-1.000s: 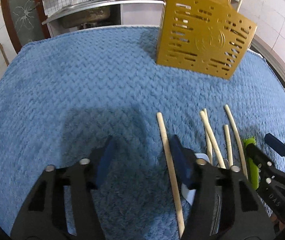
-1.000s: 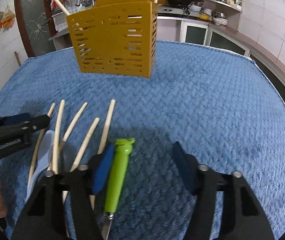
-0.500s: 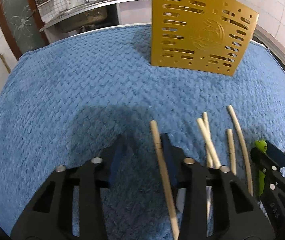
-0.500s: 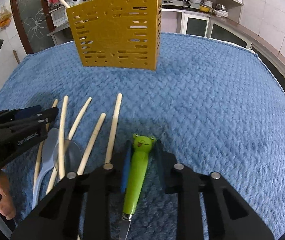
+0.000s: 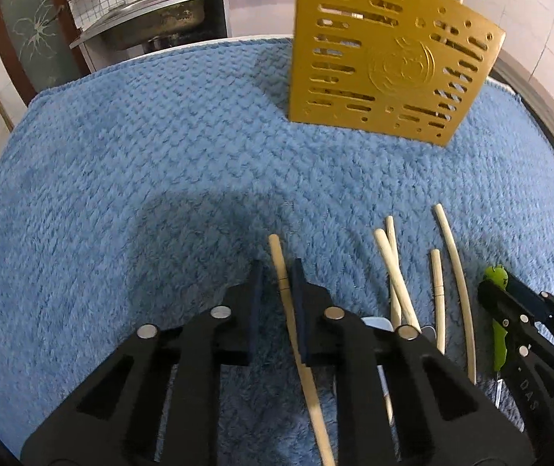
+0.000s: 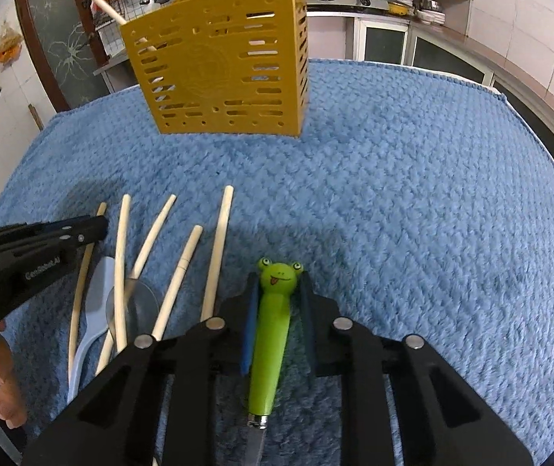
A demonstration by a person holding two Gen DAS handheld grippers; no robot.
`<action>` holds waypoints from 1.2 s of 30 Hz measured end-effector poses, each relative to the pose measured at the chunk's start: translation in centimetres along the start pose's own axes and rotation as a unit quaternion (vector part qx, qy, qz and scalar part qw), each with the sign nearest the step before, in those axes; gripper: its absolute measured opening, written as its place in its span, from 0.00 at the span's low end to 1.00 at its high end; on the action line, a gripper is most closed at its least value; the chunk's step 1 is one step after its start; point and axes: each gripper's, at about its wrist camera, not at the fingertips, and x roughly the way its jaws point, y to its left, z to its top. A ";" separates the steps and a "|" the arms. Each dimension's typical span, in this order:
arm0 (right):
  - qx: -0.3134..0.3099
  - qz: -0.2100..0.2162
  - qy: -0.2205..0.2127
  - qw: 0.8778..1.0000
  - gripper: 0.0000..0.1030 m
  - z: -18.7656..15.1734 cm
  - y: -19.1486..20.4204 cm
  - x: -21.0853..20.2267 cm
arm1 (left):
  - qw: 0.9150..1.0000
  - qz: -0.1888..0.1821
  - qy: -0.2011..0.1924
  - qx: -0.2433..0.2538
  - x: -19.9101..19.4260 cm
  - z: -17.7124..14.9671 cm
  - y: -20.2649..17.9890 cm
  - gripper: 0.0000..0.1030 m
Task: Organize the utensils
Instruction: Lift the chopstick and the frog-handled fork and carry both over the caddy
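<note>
I judge the job barely begun: the yellow holder (image 6: 222,66) at twelve o'clock on the blue tabletop (image 6: 412,202) already has at least two sticks poking out of its top, but most of the pieces lie loose in front of me. From my right camera I count five chopsticks (image 6: 216,250) fanned out at about nine to ten o'clock, a pale spoon (image 6: 96,303) under them, a clear round-headed one I can't name beside it, and the frog-handled knife (image 6: 271,334).

My right gripper (image 6: 277,291) has its jaws narrowed onto the green handle, both pads touching it. My left gripper (image 5: 277,283) has its jaws nearly together around the leftmost chopstick (image 5: 282,279); one pad touches it, and the other looks a hair away.

Compared with a second ago, both sets of jaws have gone from wide open to this pinch, and both grippers have slid forward over their targets. Nothing has left the cloth yet.
</note>
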 end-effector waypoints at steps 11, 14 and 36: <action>0.009 0.023 -0.034 0.999 0.18 1.0 -1.0 -2.7 | 0.998 -0.034 -0.045 -0.015 -3.1 -0.3 1.1 0.04; 0.009 0.026 -0.048 0.998 0.18 1.6 -1.3 -3.8 | 0.997 -0.038 -0.065 -0.011 -4.6 -0.1 1.1 0.04; -0.004 0.030 -0.128 0.991 0.18 3.6 -1.2 -8.9 | 0.978 -0.056 -0.199 0.016 -13.8 1.3 1.5 0.04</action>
